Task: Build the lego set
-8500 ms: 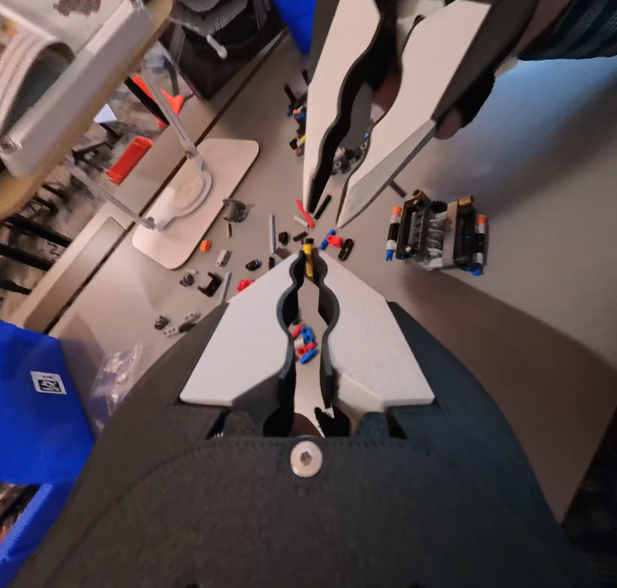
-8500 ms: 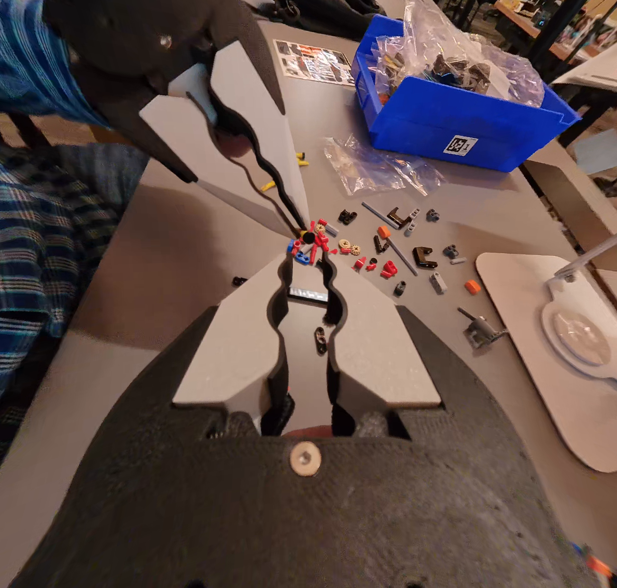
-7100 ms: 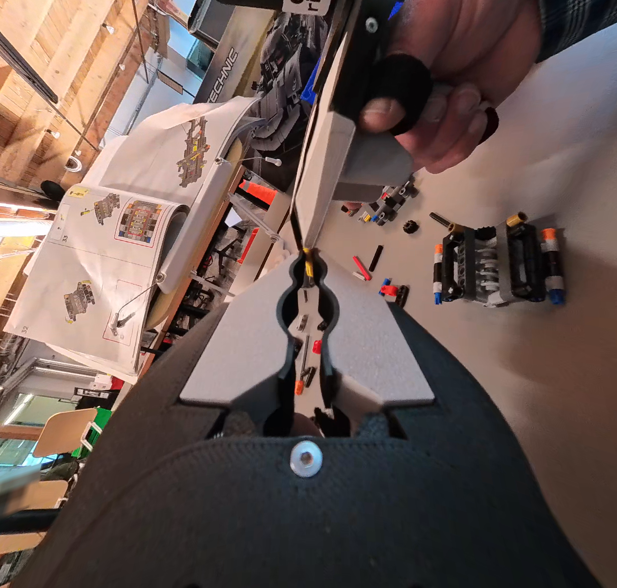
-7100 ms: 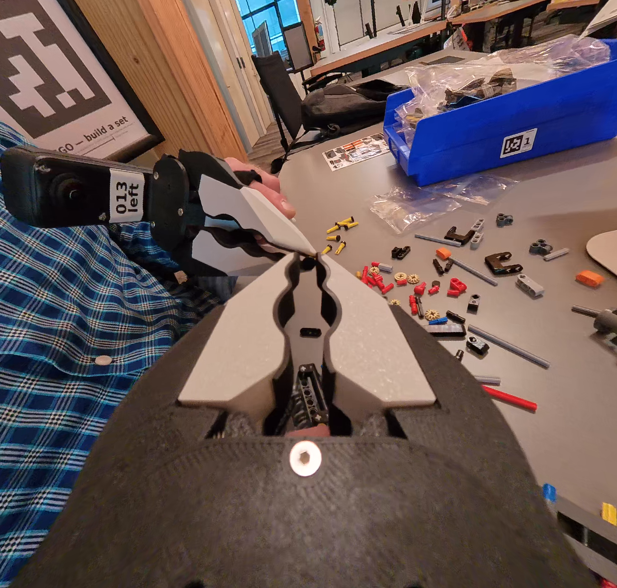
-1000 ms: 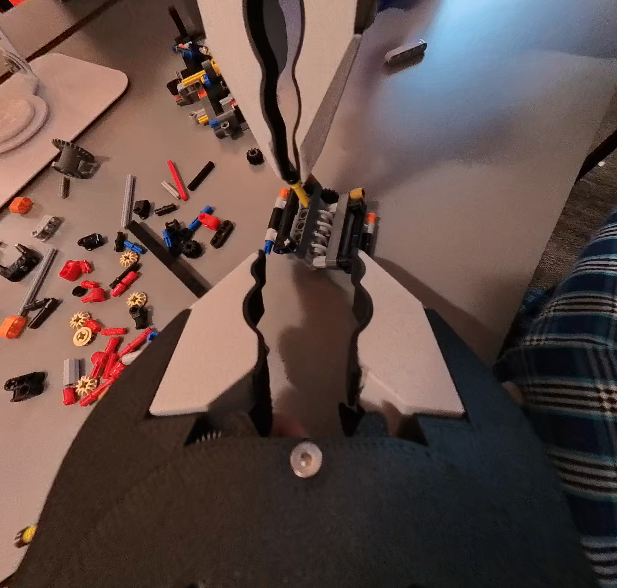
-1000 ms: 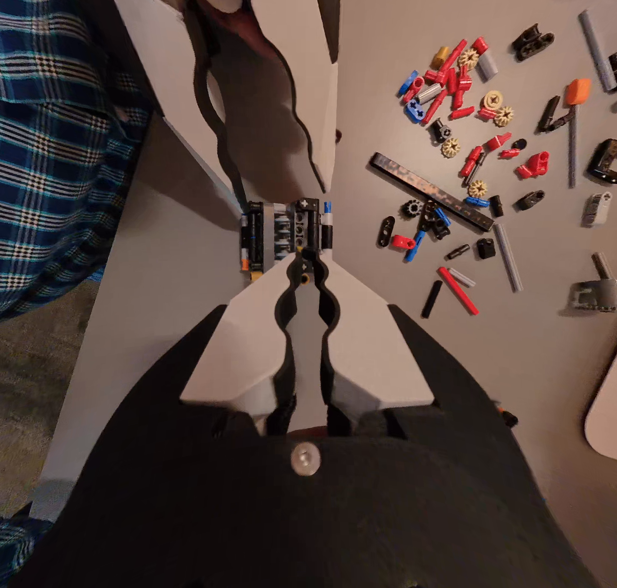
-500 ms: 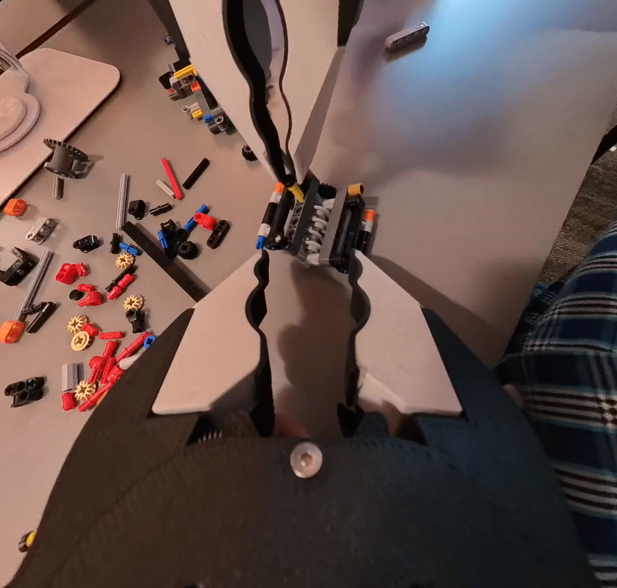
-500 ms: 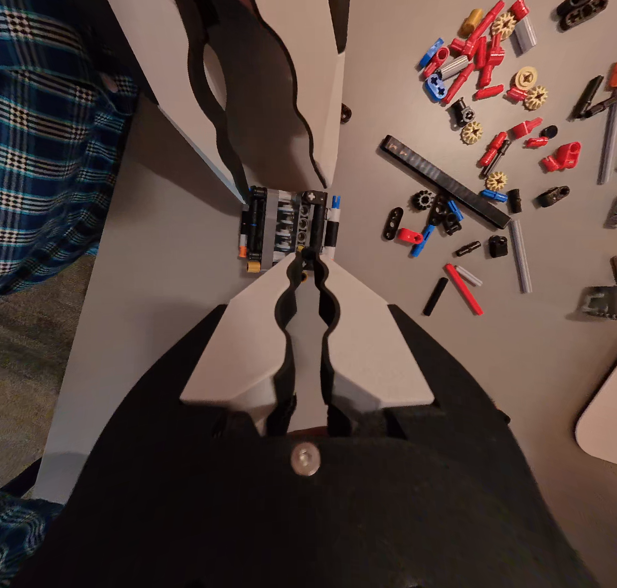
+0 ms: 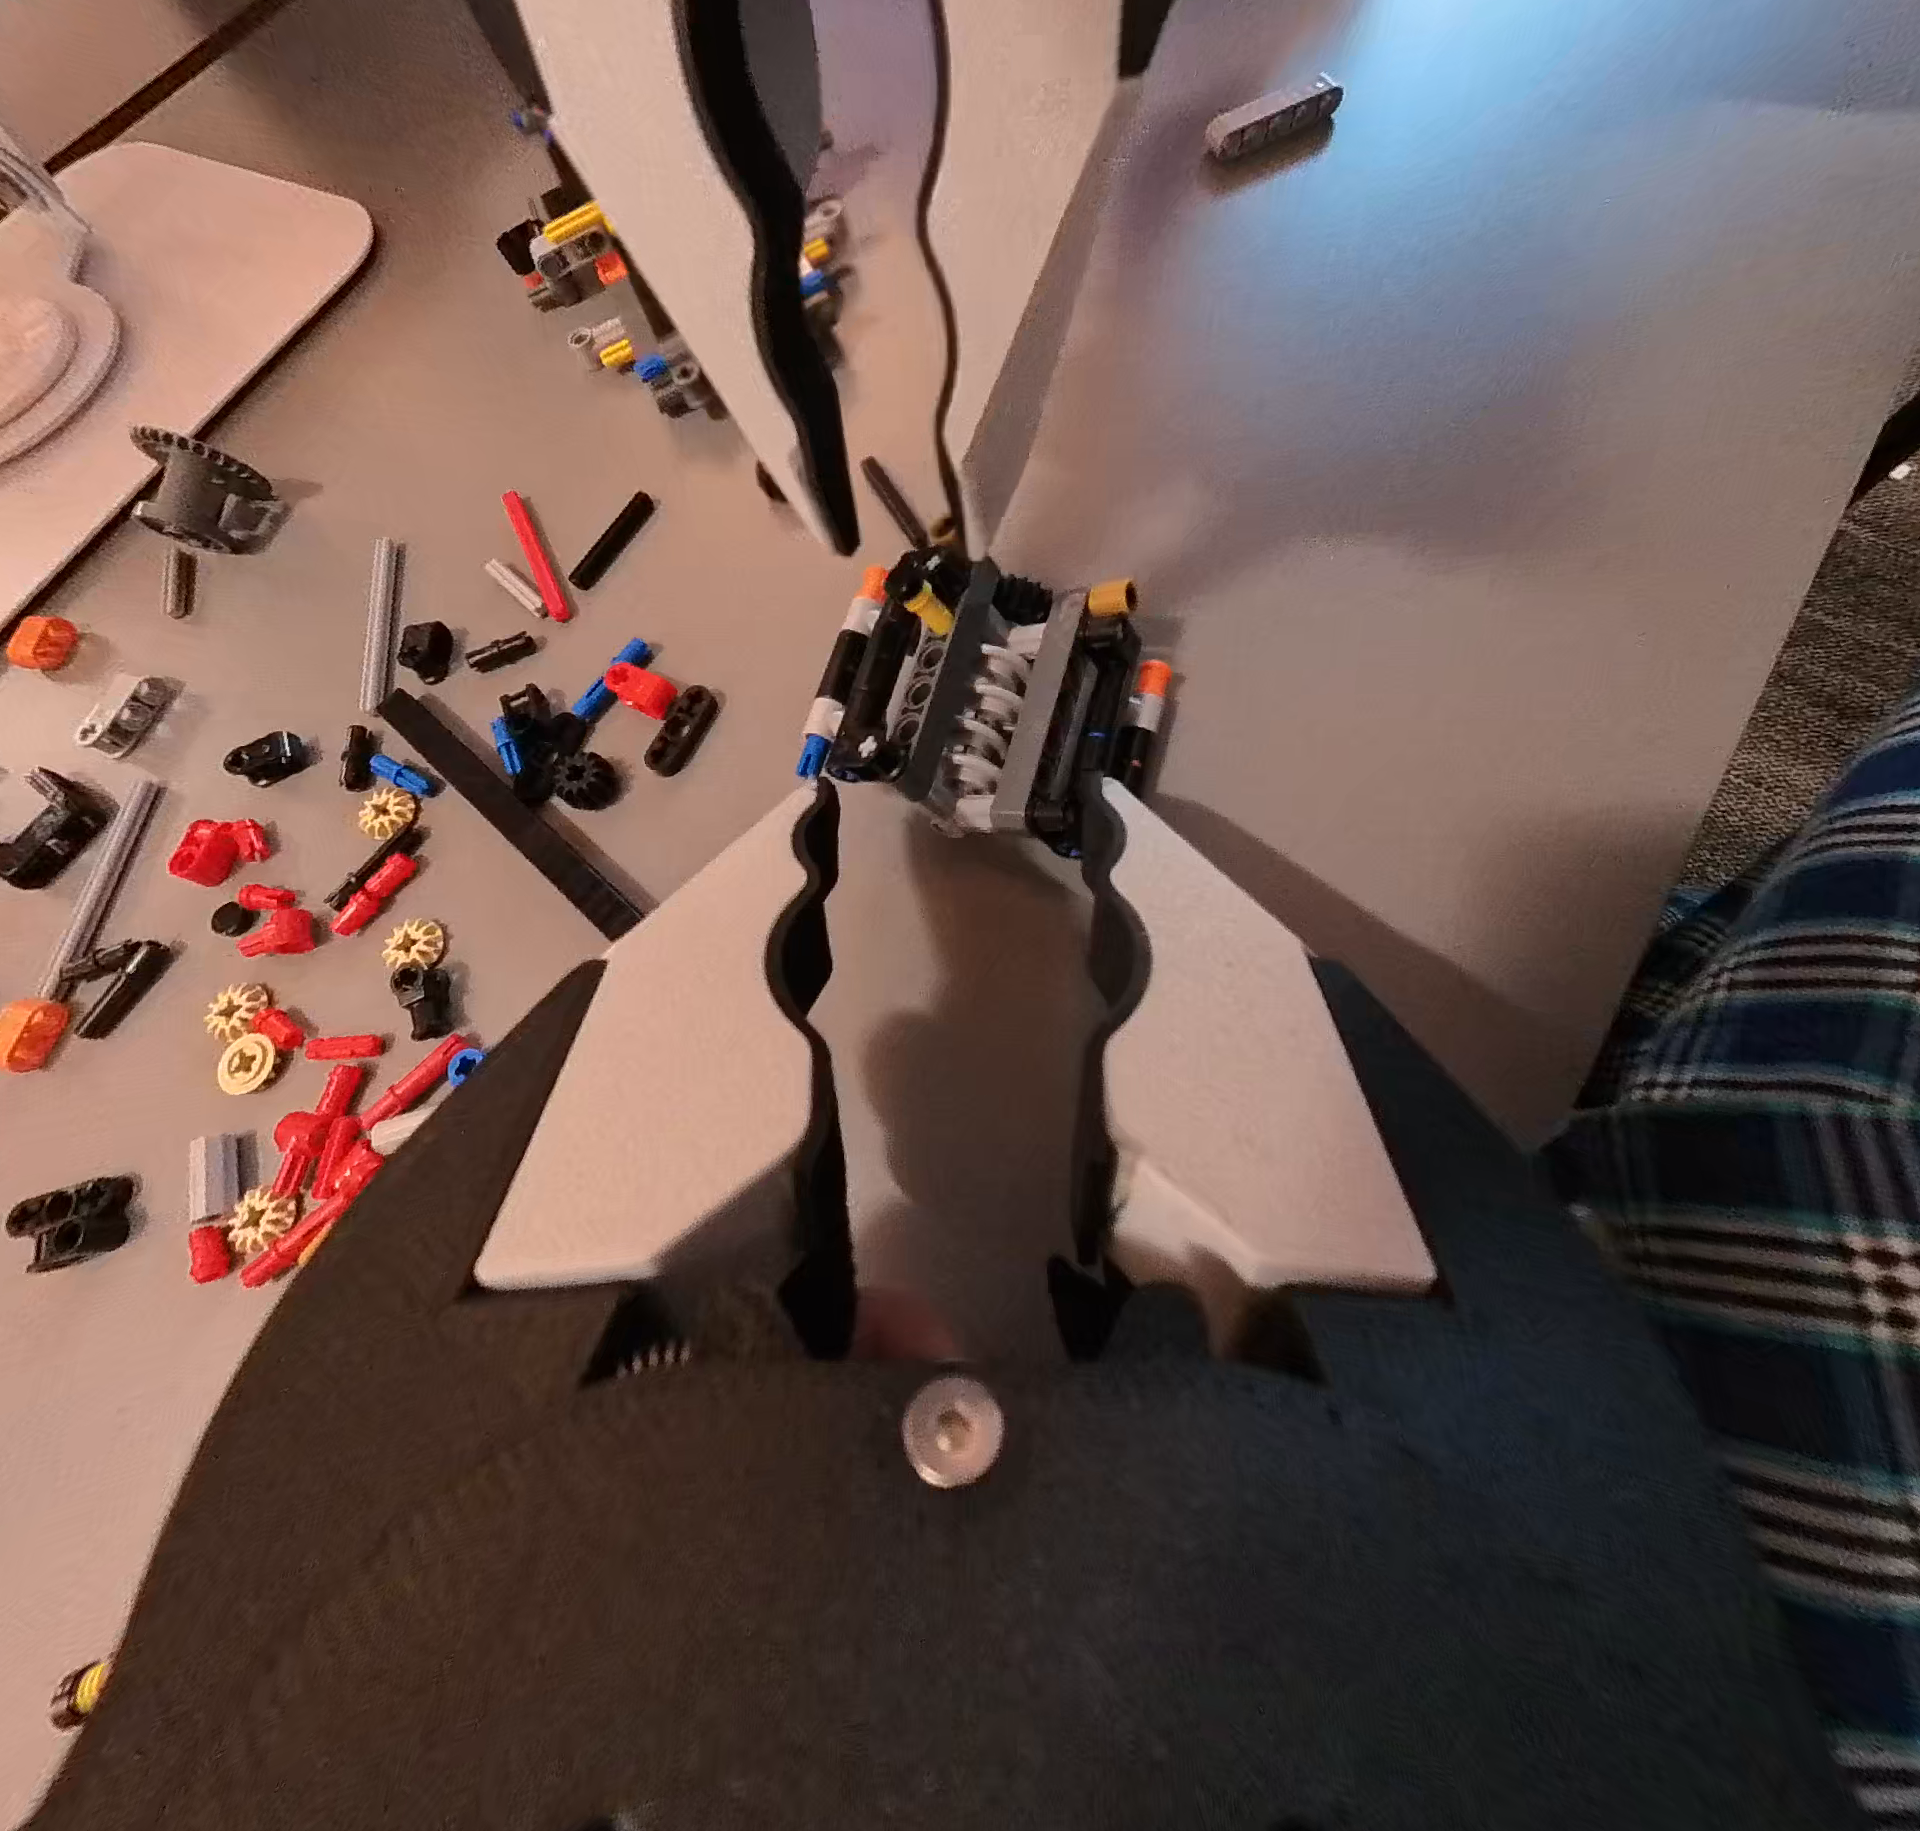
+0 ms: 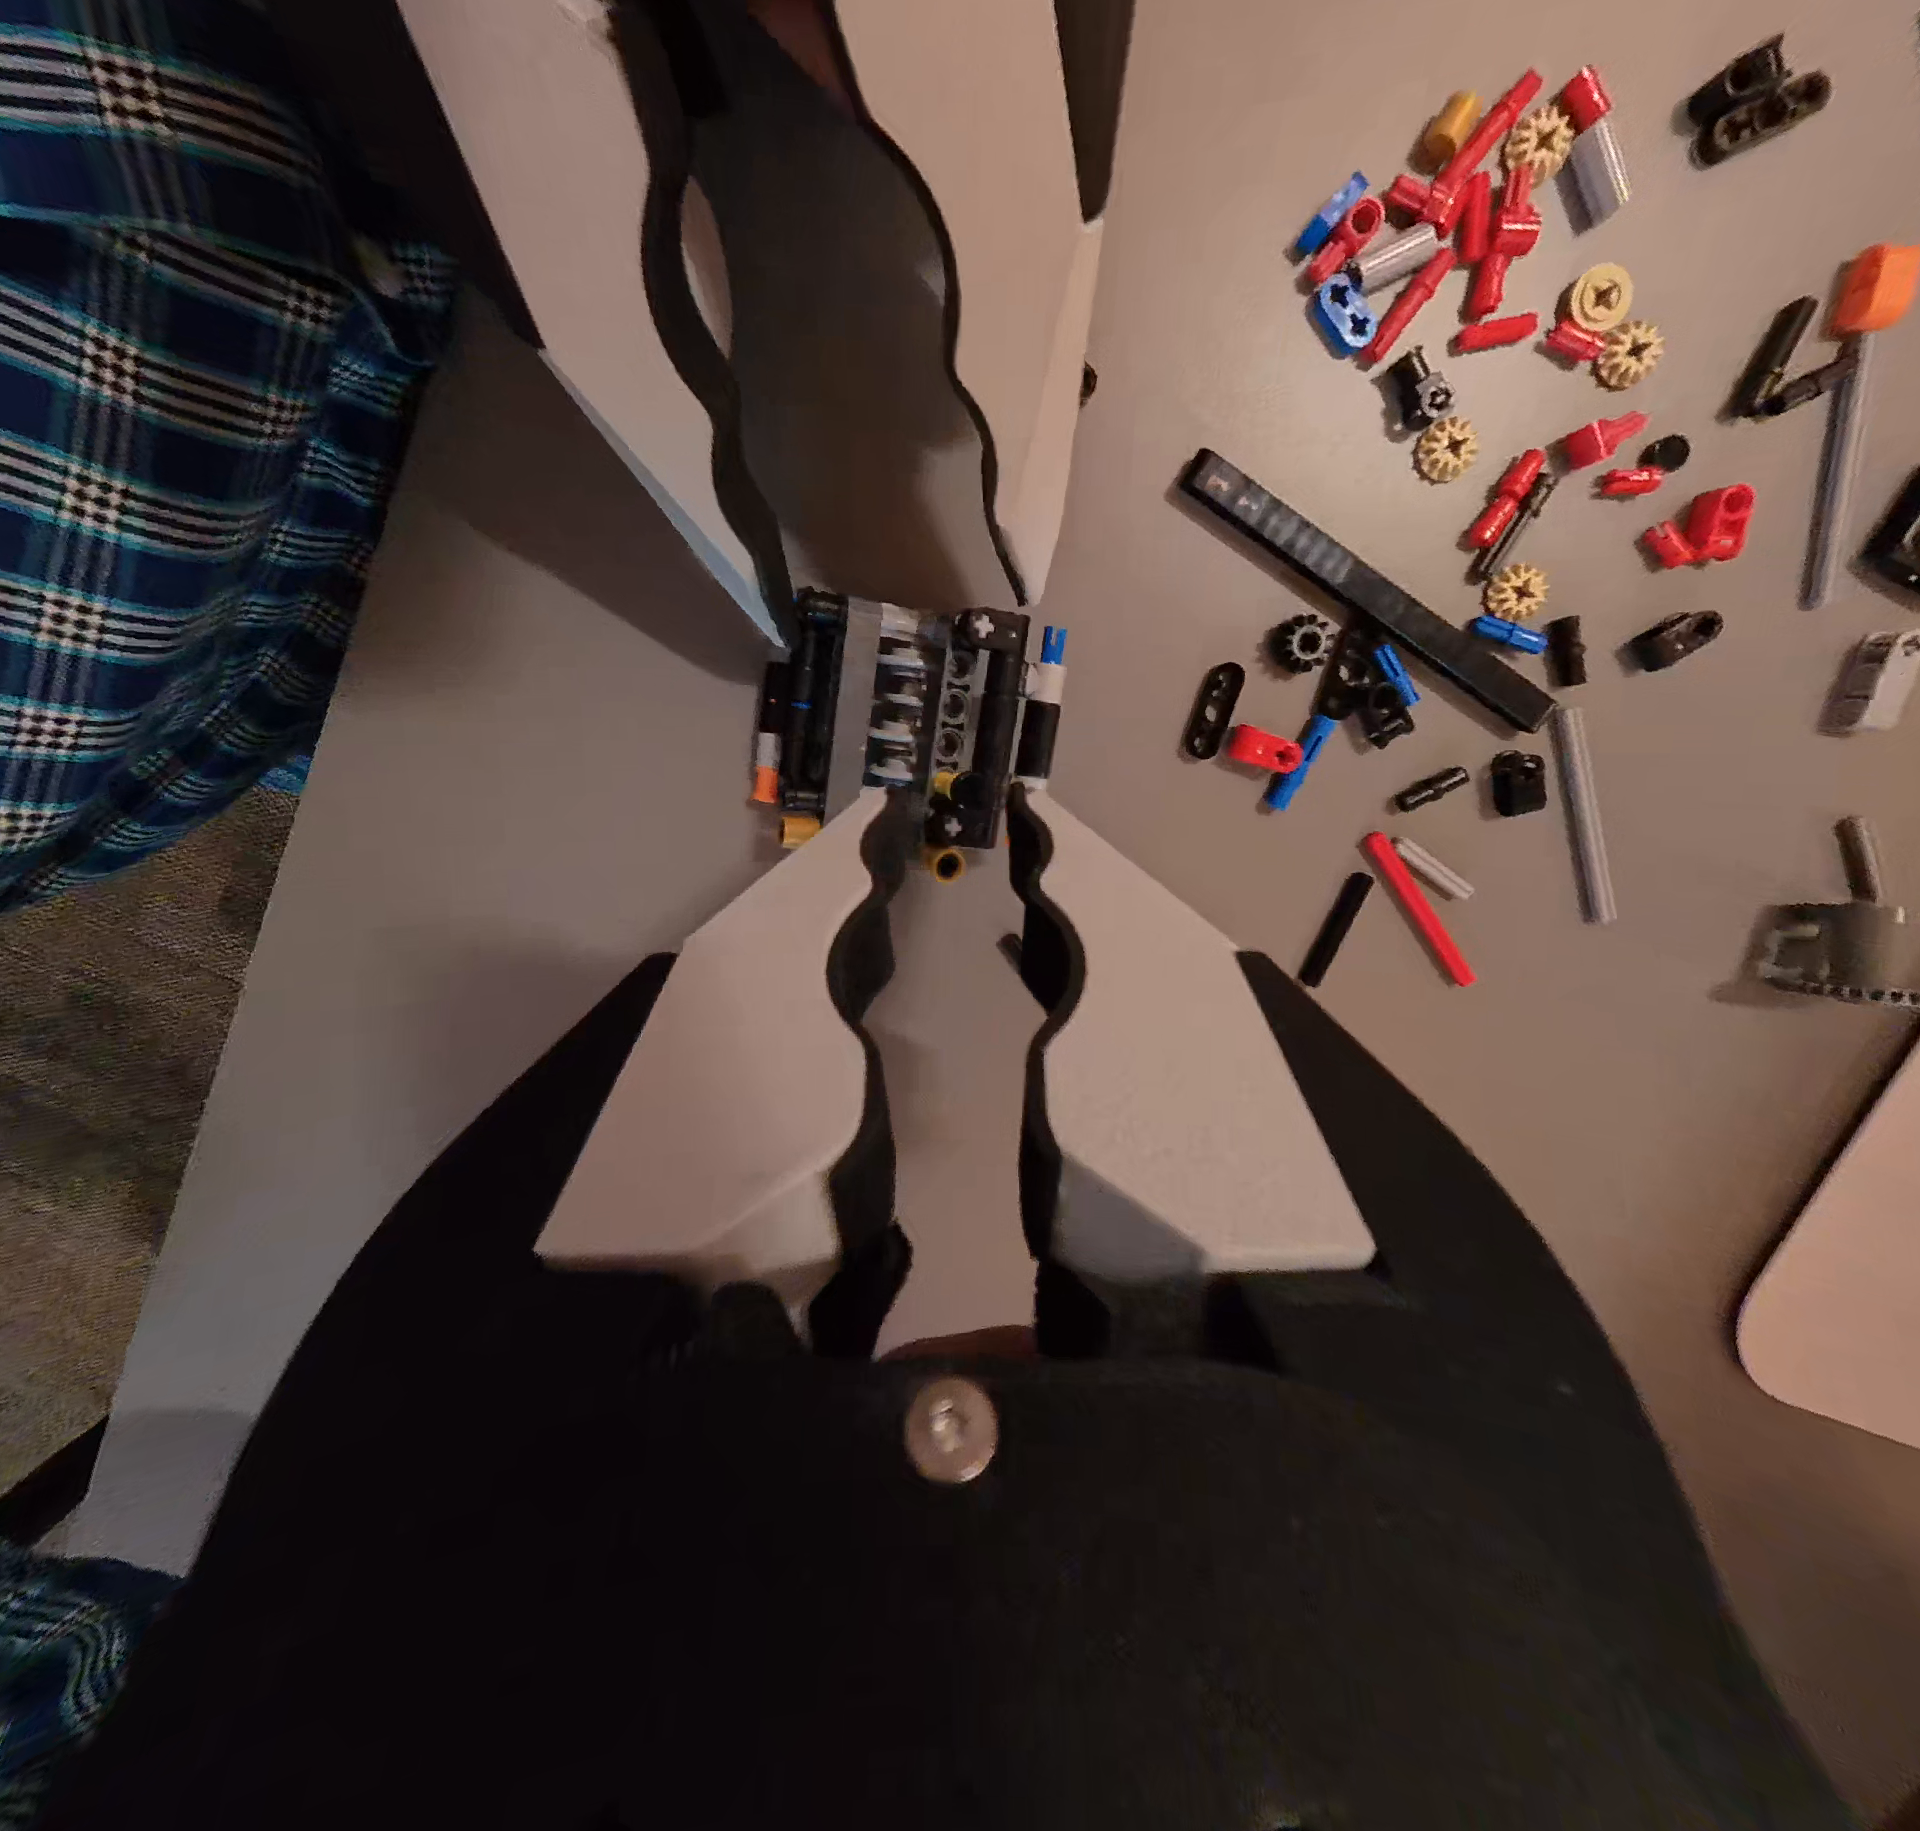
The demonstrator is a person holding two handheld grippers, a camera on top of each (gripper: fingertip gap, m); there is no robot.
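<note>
We brace the engine block [image 9: 977,706] on the worktop [image 9: 1455,431] with the left claw [image 9: 956,805], spread wide, tips touching its near corners. The right claw [image 10: 945,799], part spread, straddles the far end, where a yellow pin [image 9: 928,605] sits; it grips nothing. Loose parts [image 9: 312,898] lie beside.

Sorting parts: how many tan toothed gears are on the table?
4 gears: one at the red pile, one beside the tan disc, two near the long black beam. Others may be hidden.
</note>
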